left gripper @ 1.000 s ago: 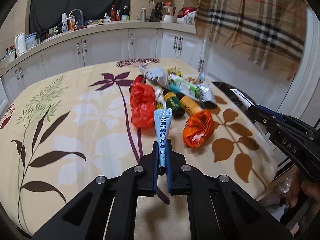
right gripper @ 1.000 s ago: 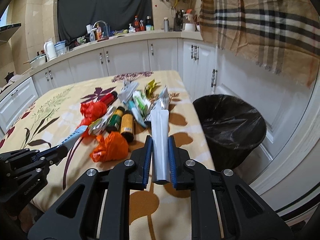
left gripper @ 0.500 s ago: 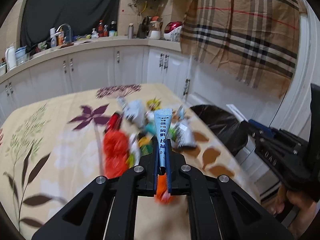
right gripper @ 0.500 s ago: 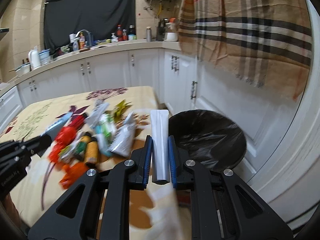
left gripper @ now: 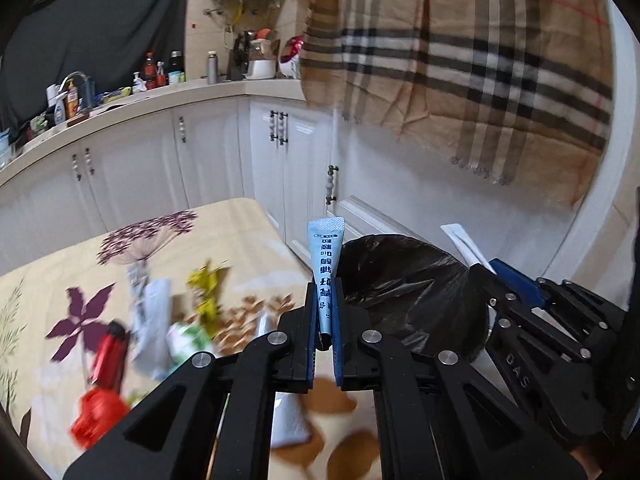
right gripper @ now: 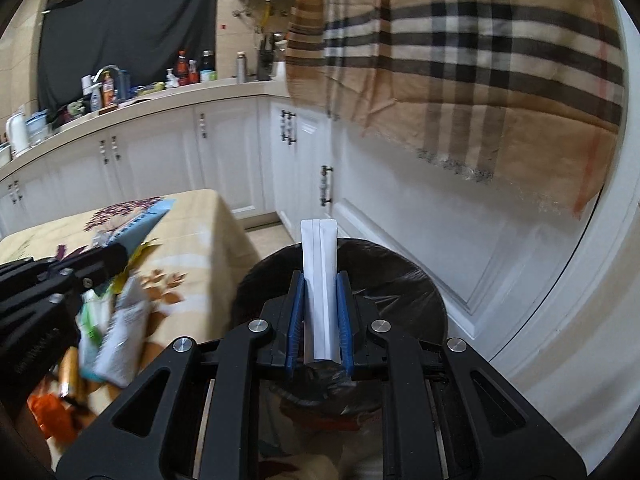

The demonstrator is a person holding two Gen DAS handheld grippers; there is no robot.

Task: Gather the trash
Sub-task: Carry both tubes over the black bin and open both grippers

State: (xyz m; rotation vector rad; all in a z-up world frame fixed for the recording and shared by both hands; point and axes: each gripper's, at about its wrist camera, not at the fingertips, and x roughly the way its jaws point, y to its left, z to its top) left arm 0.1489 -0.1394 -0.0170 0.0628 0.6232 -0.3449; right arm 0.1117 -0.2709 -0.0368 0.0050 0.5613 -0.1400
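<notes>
Two pieces are held: the left gripper (left gripper: 323, 320) is clamped on a light blue printed sachet (left gripper: 325, 258), the right gripper (right gripper: 319, 312) on a white flat packet (right gripper: 319, 276). Release only when fully above the black-lined round bin (right gripper: 416, 296).

The bin (right gripper: 400, 292) mouth, lined with a black bag, is open from above, nothing across it. The right gripper (right gripper: 319, 320), clamping a white packet (right gripper: 319, 280), sits over the near rim. The left gripper (left gripper: 323, 320), clamping a blue tube (left gripper: 325, 264), is beside it at the table (left gripper: 240, 232) edge. Loose trash (left gripper: 160, 320) crowds the table's near corner. White cabinets (right gripper: 380, 208) stand close behind the bin, and a plaid cloth (right gripper: 460, 60) hangs above.
</notes>
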